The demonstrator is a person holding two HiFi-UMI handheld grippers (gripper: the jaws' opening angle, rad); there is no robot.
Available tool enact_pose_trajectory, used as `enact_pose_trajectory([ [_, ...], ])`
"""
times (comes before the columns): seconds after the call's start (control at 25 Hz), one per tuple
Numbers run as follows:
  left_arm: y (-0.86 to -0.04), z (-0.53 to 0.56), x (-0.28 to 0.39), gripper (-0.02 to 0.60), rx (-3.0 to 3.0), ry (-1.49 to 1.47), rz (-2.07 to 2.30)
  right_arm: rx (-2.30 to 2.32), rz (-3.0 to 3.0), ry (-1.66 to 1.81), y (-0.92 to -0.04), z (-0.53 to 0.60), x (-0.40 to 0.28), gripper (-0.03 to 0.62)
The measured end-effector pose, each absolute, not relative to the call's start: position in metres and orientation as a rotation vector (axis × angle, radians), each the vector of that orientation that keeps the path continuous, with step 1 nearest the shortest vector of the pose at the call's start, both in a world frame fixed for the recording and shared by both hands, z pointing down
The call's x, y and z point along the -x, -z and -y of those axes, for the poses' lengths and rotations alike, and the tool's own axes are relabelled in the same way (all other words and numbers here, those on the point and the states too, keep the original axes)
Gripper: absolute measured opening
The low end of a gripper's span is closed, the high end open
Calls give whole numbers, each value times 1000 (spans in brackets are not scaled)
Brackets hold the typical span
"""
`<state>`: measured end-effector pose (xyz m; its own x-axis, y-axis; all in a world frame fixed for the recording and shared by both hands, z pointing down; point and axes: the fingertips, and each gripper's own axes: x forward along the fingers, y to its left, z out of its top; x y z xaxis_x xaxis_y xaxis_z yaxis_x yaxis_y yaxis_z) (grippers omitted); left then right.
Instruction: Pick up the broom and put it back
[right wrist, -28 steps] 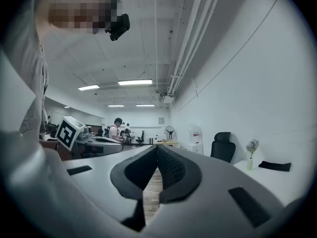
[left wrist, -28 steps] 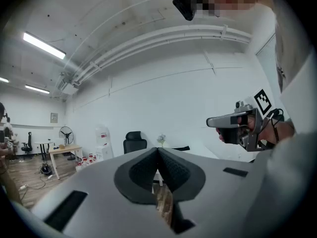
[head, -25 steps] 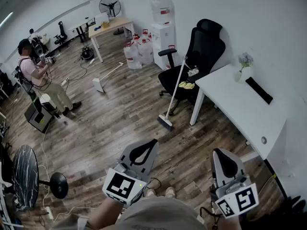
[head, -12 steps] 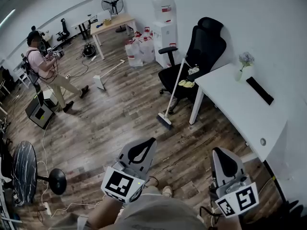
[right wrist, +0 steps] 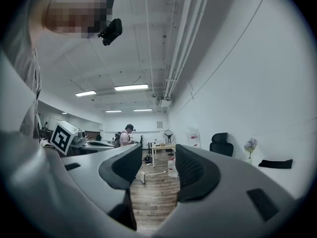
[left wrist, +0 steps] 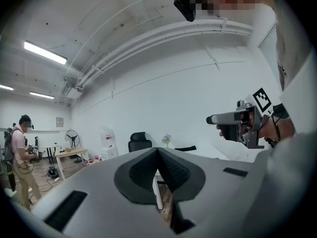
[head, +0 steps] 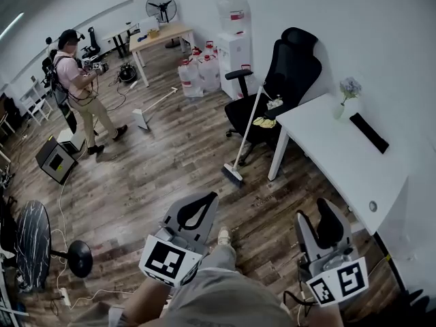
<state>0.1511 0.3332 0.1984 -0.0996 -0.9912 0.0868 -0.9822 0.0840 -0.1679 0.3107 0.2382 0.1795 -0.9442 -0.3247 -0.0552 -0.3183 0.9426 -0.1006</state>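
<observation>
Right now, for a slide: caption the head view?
Broom leans against chair; left gripper shut, right gripper just opened and empty, both short of it.

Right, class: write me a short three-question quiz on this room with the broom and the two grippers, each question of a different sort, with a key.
1. True or false: the broom lies flat on the floor.
2. What stands on the white desk? A: a flower vase. B: a fan. C: a water bottle.
3. Which gripper's jaws stand apart?

Key:
1. False. It leans against the black chair, with its head on the floor.
2. A.
3. The right gripper. Its jaws have just been opening, with nothing between them. The left gripper is shut.
</observation>
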Motion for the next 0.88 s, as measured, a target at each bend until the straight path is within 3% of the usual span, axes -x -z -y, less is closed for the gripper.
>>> enact_pose_trajectory([
  [0.48,-212,-292,-108,15,2064,207,-2282,472,-3092,135,-216,-204,-256,221],
  [0.88,-219,-251,-19,15,2045,210,-2306,392,-3117,156,-229,-160,-152,219],
])
